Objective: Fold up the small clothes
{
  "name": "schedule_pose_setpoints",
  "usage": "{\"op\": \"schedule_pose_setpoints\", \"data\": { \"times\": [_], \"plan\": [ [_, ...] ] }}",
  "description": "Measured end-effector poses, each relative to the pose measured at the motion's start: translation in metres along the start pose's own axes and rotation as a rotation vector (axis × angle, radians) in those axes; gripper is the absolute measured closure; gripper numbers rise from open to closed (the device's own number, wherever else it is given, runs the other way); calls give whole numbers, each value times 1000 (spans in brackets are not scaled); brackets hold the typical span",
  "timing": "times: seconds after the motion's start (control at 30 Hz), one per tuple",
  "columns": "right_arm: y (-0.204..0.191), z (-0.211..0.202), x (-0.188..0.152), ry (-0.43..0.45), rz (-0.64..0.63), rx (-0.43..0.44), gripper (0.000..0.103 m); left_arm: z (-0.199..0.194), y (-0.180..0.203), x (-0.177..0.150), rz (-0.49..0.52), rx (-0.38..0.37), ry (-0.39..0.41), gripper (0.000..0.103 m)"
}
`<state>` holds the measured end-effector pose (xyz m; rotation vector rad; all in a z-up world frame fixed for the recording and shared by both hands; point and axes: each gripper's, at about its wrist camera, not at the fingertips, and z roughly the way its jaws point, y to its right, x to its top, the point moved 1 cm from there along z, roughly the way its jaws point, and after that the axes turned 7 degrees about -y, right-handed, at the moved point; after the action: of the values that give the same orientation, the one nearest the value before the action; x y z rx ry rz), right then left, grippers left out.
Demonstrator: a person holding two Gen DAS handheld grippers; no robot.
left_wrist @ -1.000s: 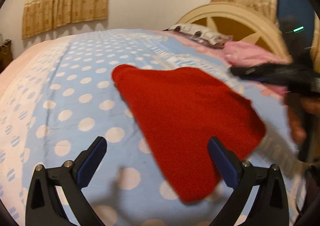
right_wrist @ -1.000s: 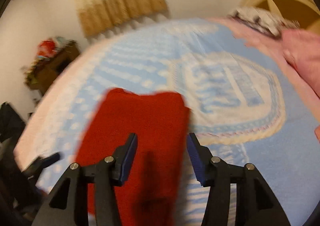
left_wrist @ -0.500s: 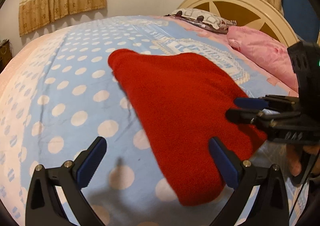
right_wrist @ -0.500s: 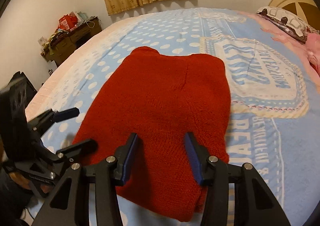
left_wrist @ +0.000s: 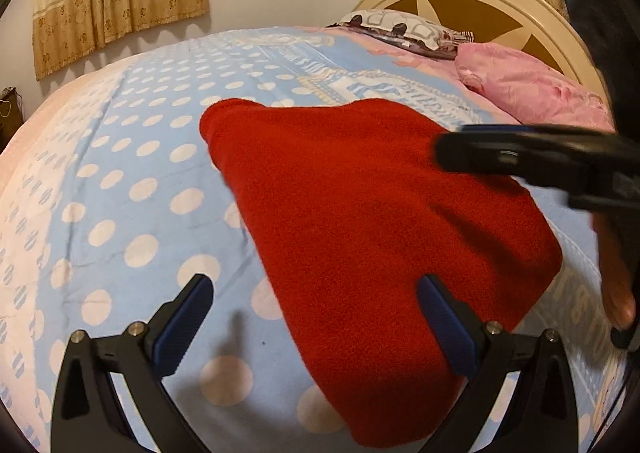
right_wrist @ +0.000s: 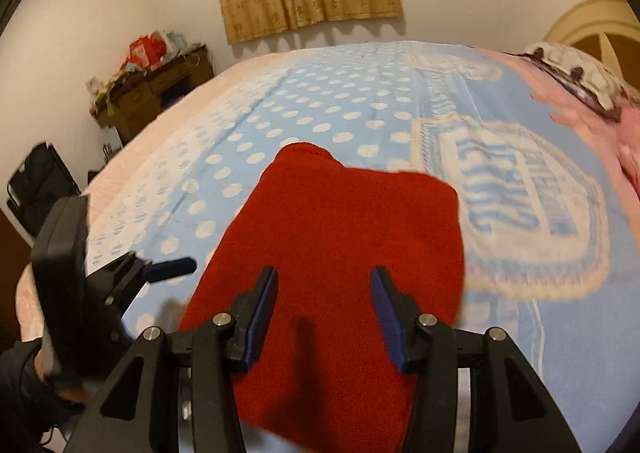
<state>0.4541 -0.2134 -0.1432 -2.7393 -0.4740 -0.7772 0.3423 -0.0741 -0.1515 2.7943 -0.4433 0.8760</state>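
Because the left gripper point(left_wrist: 316, 329) and right gripper point(right_wrist: 323, 313) both hover spread over the red garment point(left_wrist: 372, 221) pinching nothing, 1 uneven grab may bunch the soft knit on the bedsheet point(left_wrist: 132, 157).

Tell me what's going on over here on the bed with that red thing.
A person is working on a red knitted garment lying on the polka-dot bedsheet, with a handheld gripper in each hand. The left gripper is open, hovering over the garment's near left edge. The right gripper is partly open above the garment's near end, nothing between its fingers. Neither grips the cloth, so the next fold has not begun.
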Motion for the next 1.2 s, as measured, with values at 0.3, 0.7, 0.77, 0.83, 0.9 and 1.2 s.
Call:
{"op": "schedule_pose_setpoints", "data": {
  "times": [0.3,0.7,0.77,0.83,0.9,1.2],
  "plan": [
    [48,38,-6,-79,109,60,55,3,0,1,-13,-26,-27,0],
    [54,24,4,-53,107,54,55,8,7,1,-36,-57,-60,0],
    [68,17,13,-17,156,39,55,10,3,0,-58,-84,-61,0],
    [84,19,20,-8,212,24,55,11,1,-1,-73,-103,-61,0],
    [98,30,26,-32,268,72,55,12,2,-2,-81,-113,-54,0],
    [101,60,23,-100,212,-39,83,12,8,-5,-61,-96,-56,0]
  ]
}}
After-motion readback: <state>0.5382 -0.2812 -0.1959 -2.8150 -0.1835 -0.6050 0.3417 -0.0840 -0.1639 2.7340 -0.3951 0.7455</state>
